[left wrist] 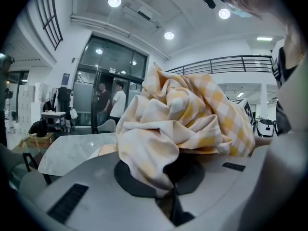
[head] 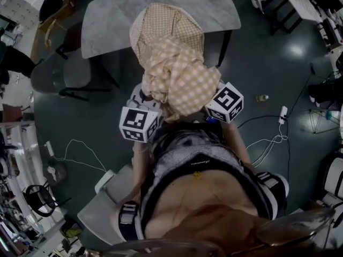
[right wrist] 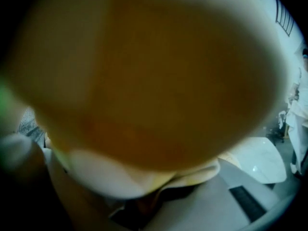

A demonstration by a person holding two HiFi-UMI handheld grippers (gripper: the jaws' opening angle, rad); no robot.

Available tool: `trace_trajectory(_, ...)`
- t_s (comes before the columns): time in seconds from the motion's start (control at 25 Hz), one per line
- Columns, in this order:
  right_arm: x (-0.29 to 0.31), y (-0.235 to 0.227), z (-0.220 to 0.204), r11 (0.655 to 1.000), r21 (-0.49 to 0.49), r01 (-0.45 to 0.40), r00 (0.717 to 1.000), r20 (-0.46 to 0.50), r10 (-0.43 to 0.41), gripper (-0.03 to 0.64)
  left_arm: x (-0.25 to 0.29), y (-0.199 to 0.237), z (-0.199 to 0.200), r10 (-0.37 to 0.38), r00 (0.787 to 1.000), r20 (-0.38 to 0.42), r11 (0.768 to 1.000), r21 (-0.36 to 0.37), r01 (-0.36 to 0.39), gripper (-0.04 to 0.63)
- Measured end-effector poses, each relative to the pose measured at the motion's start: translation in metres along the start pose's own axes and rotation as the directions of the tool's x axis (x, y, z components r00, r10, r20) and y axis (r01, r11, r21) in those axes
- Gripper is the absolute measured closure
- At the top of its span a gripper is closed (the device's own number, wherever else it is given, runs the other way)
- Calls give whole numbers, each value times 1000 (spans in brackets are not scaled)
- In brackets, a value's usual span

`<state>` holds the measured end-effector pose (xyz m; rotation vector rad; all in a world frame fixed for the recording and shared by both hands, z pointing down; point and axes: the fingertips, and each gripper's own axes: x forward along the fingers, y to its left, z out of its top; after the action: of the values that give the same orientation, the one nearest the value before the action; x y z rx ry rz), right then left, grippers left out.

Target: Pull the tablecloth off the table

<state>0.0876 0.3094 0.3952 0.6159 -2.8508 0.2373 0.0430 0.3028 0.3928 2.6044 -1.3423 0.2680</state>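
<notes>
The yellow-and-white checked tablecloth [head: 177, 74] is bunched into a thick bundle in front of the person's chest. Its far end still lies on the grey marble table [head: 118, 15]. My left gripper [head: 146, 107] is shut on a fold at the bundle's left. In the left gripper view the cloth [left wrist: 183, 119] rises straight out of the pinched jaws of the left gripper [left wrist: 168, 191]. My right gripper [head: 217, 101] grips the bundle's right side. In the right gripper view the cloth [right wrist: 144, 81] blurs over most of the lens, and a fold sits in the right gripper [right wrist: 144, 203].
Grey chairs [head: 69, 74] stand left of the table. Cables and a power strip [head: 283, 114] lie on the dark floor at the right. A grey seat [head: 104, 202] is at the lower left. Two people [left wrist: 110, 102] stand by glass doors beyond the table.
</notes>
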Motion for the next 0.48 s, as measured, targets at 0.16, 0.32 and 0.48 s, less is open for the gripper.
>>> trace_trajectory(0.16,-45,8,-9,999,-39,-1,1000,-5,1,476,0,-46,-4,16,1000,4,1000,1,-16,577)
trace_trajectory(0.32,-80,24,-17,999,-54,-7,1000,-4,7,476,-10,-84,-9,37,999,-1,999,1,-37,577)
trace_trajectory(0.48,-107,41,-28,999,-43,-28,1000,-13,28,476,-22,-117,-16,58,998,-8,998,-7,-58,577)
